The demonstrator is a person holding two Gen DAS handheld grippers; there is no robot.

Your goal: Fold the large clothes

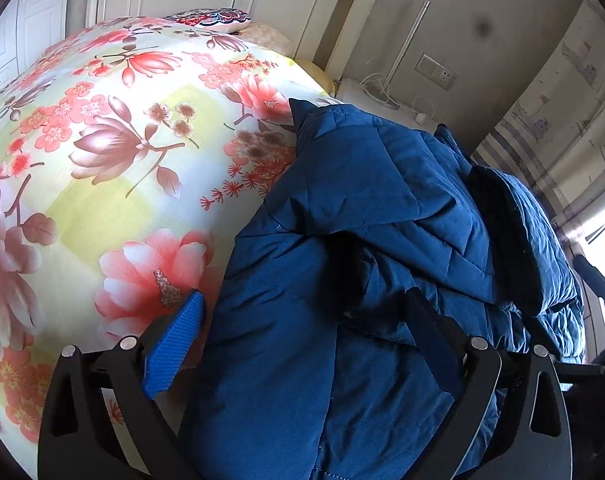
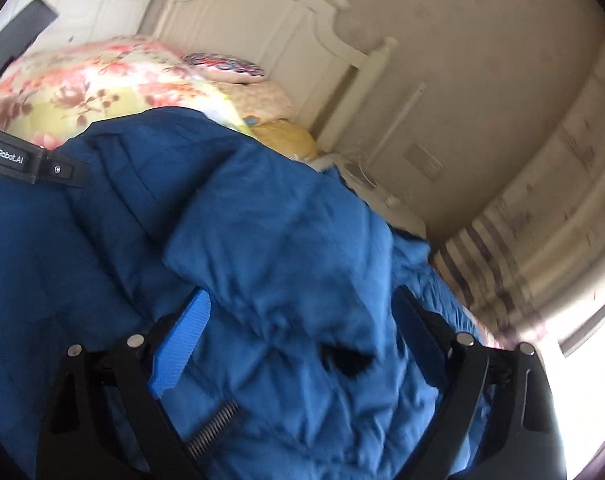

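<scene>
Your left gripper (image 1: 314, 320) and right gripper (image 2: 302, 320) both stand wide, gripping nothing, over the blue jacket (image 1: 362, 220) bunched beside the floral quilt (image 1: 102, 140); apparently positioning for a fold.

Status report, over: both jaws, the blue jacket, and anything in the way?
Left gripper open over jacket fold, nothing held. Right gripper open, view blurred. Blue jacket bunched on floral bedspread. Nothing in the way.

the left gripper (image 1: 302, 344) is showing black angular finger arms with round silver pivot screws and a ribbed blue pad (image 1: 174, 350). the right gripper (image 2: 302, 340) is wearing the same black frame, silver screws, a blue pad (image 2: 180, 350), a coiled metal spring (image 2: 214, 426), and white "genrobot.ai" lettering (image 2: 4, 159) is showing.
</scene>
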